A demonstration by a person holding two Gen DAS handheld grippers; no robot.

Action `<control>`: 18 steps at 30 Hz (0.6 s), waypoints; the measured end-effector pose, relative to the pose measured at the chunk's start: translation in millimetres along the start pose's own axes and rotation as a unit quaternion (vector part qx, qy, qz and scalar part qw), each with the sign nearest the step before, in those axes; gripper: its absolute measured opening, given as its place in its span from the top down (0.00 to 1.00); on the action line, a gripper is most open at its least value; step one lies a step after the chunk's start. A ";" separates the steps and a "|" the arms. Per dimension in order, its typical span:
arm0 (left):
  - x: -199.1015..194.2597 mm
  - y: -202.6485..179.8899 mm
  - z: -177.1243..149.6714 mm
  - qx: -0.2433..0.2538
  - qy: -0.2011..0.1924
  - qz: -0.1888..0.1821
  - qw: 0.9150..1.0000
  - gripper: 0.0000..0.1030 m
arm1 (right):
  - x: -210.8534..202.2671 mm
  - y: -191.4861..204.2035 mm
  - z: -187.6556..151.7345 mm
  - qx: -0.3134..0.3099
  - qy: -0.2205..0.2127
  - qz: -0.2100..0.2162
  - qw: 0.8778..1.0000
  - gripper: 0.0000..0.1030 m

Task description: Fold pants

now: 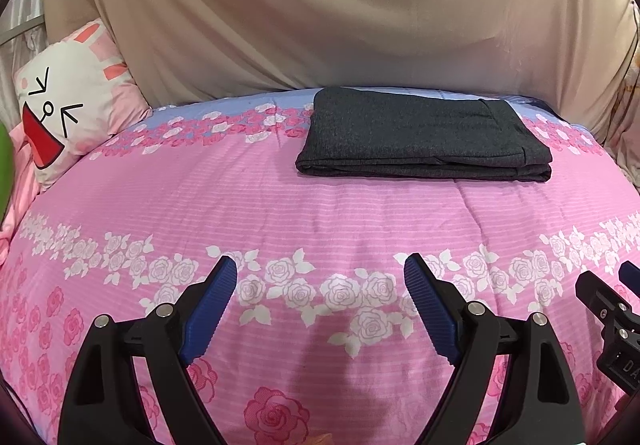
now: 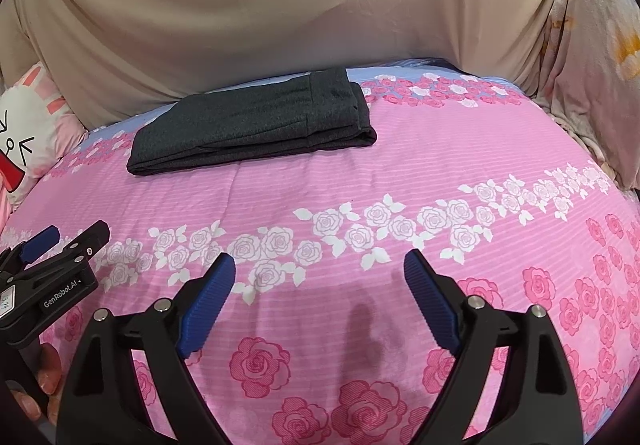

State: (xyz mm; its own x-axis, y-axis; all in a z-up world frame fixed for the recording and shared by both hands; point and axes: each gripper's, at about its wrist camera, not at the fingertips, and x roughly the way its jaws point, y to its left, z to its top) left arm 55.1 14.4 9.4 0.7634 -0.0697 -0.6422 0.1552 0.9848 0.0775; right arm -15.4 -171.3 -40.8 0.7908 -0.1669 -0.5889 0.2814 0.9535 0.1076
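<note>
Blue ribbed pads line both tools. The left gripper [image 1: 320,273] hangs low over the pink rose bedspread [image 1: 280,205], its fingers wide apart and holding nothing. The right gripper [image 2: 320,271] is just beside it, also spread open and empty. Further away, near the far edge of the bed, the dark grey pants [image 1: 424,137] lie folded in a flat, neat rectangle, well apart from both grippers. Behind them hangs a beige cloth [image 1: 340,5], and a cartoon rabbit pillow [image 1: 68,105] leans at the left.
</note>
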 end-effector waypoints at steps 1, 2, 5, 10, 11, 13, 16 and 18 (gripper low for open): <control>-0.1 0.2 -0.2 0.000 -0.001 -0.001 1.000 0.19 | 0.1 0.3 0.2 0.000 -0.001 0.000 1.000 0.18; -0.5 0.0 0.0 0.000 -0.002 -0.001 1.000 0.19 | -0.1 0.1 0.1 0.000 0.000 0.000 1.000 0.18; -1.7 0.3 0.4 0.000 -0.006 -0.001 1.000 0.19 | -0.2 0.5 0.0 0.000 0.000 0.000 1.000 0.18; -2.9 0.4 0.9 0.000 -0.008 -0.001 1.000 0.19 | -0.1 1.1 0.1 0.000 0.000 0.000 1.000 0.18; -3.0 0.5 1.1 -0.001 -0.008 -0.001 1.000 0.19 | 0.3 1.7 0.0 0.000 0.000 0.000 1.000 0.18; -3.1 0.6 1.0 0.000 -0.008 -0.001 1.000 0.19 | 0.4 2.5 0.1 -0.001 0.000 0.000 1.000 0.18; -3.1 0.6 1.0 0.000 -0.008 -0.001 1.000 0.19 | 1.2 3.8 -0.1 -0.005 0.002 0.003 1.000 0.18; -3.1 0.5 1.0 0.000 -0.008 -0.001 1.000 0.19 | 1.4 5.1 0.0 -0.007 0.002 0.004 1.000 0.18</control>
State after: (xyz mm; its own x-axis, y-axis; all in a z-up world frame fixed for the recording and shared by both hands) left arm 53.5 15.0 12.1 0.7731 -0.0751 -0.6299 0.1575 0.9846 0.0760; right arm -12.9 -166.6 -41.1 0.7903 -0.1584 -0.5919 0.2678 0.9581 0.1011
